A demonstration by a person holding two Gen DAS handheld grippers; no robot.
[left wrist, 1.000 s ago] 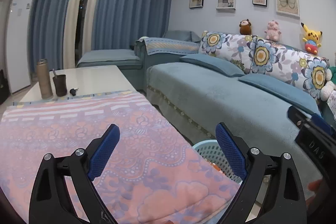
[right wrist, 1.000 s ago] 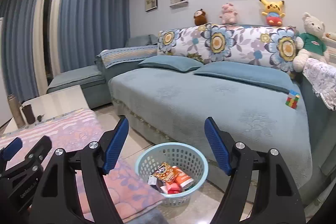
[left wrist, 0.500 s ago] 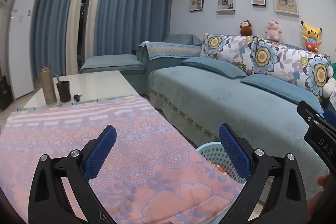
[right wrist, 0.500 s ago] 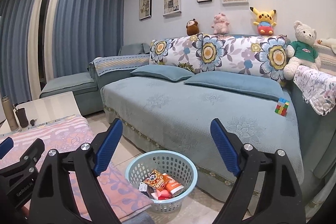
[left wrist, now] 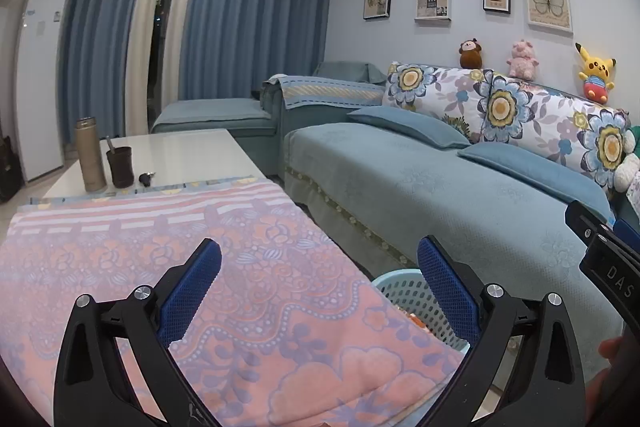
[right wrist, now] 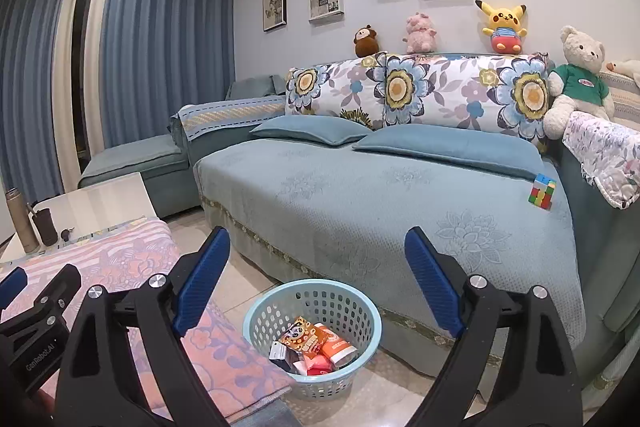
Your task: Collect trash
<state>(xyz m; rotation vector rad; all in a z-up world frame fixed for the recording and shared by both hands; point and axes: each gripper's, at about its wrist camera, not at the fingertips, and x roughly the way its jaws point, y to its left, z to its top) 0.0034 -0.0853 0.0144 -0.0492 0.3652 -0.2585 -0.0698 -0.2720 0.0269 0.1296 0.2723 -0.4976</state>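
A light blue plastic basket (right wrist: 260, 311) stands on the floor between the table and the sofa. It holds several snack packets and wrappers (right wrist: 312, 345). Its rim also shows in the left wrist view (left wrist: 400, 281), partly hidden by a finger. My left gripper (left wrist: 320, 267) is open and empty above the pink patterned cloth (left wrist: 200, 267) on the table. My right gripper (right wrist: 316, 255) is open and empty, raised above the basket. The left gripper's body shows at the lower left of the right wrist view (right wrist: 36, 307).
A teal sofa (right wrist: 360, 199) with floral cushions and plush toys runs along the wall; a colour cube (right wrist: 542, 191) lies on it. On the white table's far end (left wrist: 180, 151) stand a tan flask (left wrist: 90, 155), a dark cup (left wrist: 120, 167) and a small dark object.
Both grippers have risen and tilted up a little, so the room sits lower in both views. Both stay open and empty. The basket has not moved.
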